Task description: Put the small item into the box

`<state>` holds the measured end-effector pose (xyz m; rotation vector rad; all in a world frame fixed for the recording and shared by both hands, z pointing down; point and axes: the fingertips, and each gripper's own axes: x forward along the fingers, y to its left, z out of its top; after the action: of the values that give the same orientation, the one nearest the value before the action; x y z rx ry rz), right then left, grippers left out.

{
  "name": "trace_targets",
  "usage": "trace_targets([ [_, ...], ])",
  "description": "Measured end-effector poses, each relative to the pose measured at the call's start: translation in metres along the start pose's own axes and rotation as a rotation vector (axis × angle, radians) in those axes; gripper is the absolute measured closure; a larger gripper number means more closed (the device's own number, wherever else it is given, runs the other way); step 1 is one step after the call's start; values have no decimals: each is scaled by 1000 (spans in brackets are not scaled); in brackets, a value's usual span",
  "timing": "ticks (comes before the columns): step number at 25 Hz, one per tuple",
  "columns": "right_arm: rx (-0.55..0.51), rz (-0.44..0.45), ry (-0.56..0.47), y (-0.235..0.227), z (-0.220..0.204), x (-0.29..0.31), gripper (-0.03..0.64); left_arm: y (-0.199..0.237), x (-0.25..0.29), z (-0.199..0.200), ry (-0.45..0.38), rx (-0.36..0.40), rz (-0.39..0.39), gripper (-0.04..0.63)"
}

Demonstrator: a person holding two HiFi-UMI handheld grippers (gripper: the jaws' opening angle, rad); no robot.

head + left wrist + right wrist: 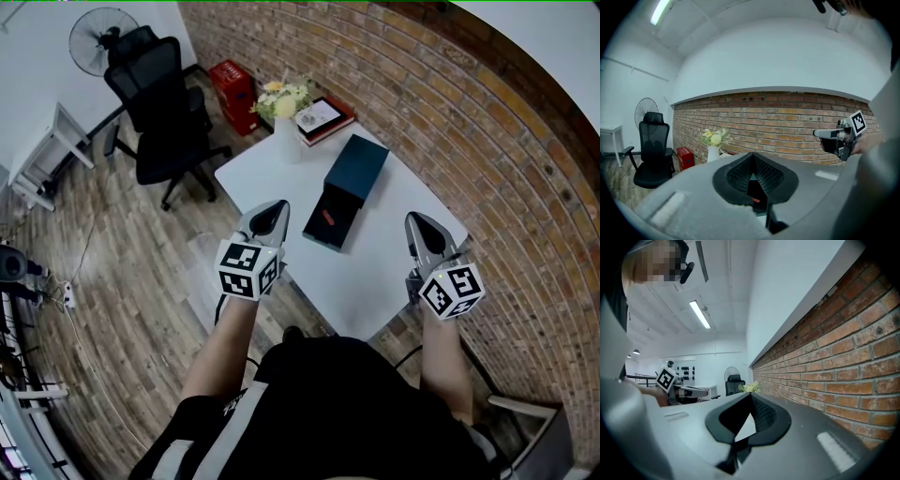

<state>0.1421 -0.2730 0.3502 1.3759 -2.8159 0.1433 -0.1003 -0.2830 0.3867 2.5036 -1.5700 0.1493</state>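
While the left gripper is held over the white desk's left edge, jaws pressed together with nothing pinched, the dark box is seen just to its right, mid-desk, black drawer slid out toward the person. The small red item is spotted lying in that open drawer. Further right, by the brick wall, the right gripper is held with jaws closed too, empty.
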Motion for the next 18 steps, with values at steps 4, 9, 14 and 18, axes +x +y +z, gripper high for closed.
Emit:
trace_targets([
  [4, 2, 10, 12, 4, -5, 0, 618, 2, -5, -4, 7, -7, 7, 589],
  [9, 5, 30, 22, 6, -8, 4, 618, 3, -4, -5, 15, -16, 12, 589],
  [14, 4, 33, 24, 6, -9, 4, 618, 1, -7, -8, 25, -19, 9, 589],
  [18, 9, 37, 26, 3, -11, 7, 618, 2, -4, -10, 30, -20, 11, 589],
])
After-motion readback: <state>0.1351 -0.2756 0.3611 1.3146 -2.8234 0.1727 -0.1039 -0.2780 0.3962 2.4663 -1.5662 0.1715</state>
